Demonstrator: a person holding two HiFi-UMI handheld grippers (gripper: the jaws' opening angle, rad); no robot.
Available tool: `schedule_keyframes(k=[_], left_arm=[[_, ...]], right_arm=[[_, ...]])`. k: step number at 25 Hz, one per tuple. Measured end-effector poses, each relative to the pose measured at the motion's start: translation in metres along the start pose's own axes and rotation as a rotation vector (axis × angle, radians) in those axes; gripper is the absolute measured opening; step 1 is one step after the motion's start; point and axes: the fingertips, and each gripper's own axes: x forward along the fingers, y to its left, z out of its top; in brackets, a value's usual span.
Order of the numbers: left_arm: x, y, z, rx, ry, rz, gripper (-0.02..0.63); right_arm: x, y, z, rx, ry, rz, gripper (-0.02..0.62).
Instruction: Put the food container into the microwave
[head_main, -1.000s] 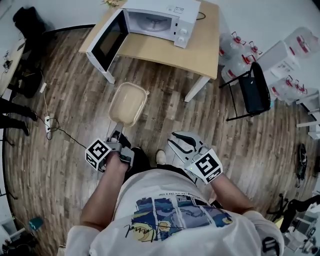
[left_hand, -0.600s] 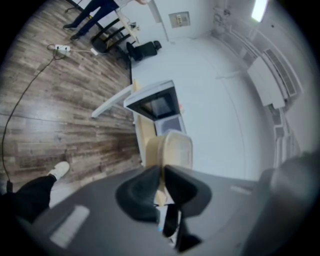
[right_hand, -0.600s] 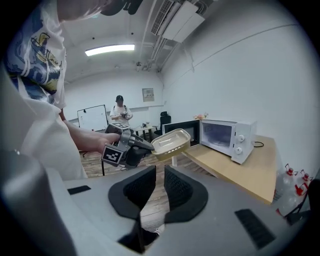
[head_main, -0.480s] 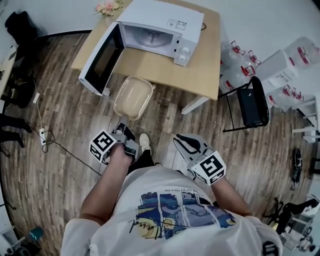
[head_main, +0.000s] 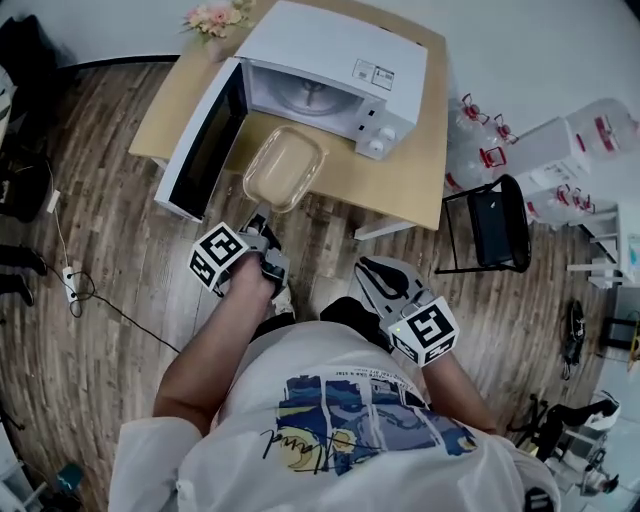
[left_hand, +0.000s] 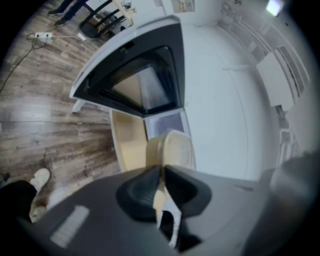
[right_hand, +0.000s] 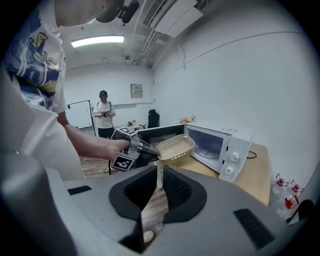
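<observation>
1 food container (head_main: 285, 167), tan and lidless, is clamped by its near rim in the left gripper (head_main: 262, 216), jaws pinched on it. It hangs in the air over the front edge of the 1 wooden table (head_main: 412, 180), just outside the cavity of the 1 white microwave (head_main: 335, 55), not inside. The microwave's door (head_main: 200, 150) is swung fully open. The right gripper (head_main: 368, 268) is low by the torso, jaws together with nothing between. 1 black chair (head_main: 492, 225) stands right of the table. 1 other person (right_hand: 104, 116) stands in the background.
</observation>
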Motion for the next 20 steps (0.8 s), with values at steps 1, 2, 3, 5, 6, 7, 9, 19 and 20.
schedule_keyframes(k=[1,2,3,5,6,7,9,19,20], left_arm=[[0.008,0.0,0.004,-0.003,-0.003,0.006,0.04],[0.016,0.001,0.007,-0.005,-0.006,0.011,0.04],[0.025,0.001,0.01,-0.007,-0.011,0.016,0.039],[0.043,0.002,0.019,-0.008,-0.026,0.024,0.04],[0.053,0.003,0.024,-0.008,-0.035,0.031,0.039],[0.061,0.005,0.029,-0.008,-0.046,0.039,0.04],[0.078,0.008,0.037,-0.004,-0.07,0.056,0.04],[0.168,-0.005,0.072,0.009,-0.186,0.14,0.04],[0.177,-0.007,0.075,0.006,-0.197,0.142,0.04]], right_arm=[[0.003,-0.002,0.003,0.002,0.003,0.0,0.034],[0.005,-0.005,0.004,0.002,0.009,0.002,0.034],[0.007,-0.009,0.004,0.0,0.017,0.004,0.034],[0.012,-0.02,0.003,0.0,0.033,0.006,0.034],[0.015,-0.026,0.001,0.006,0.038,0.008,0.034],[0.019,-0.031,0.0,0.012,0.04,0.012,0.034],[0.026,-0.043,0.0,0.013,0.039,0.029,0.034],[0.056,-0.146,0.03,-0.057,0.023,0.147,0.032],[0.059,-0.157,0.033,-0.064,0.021,0.154,0.032]])
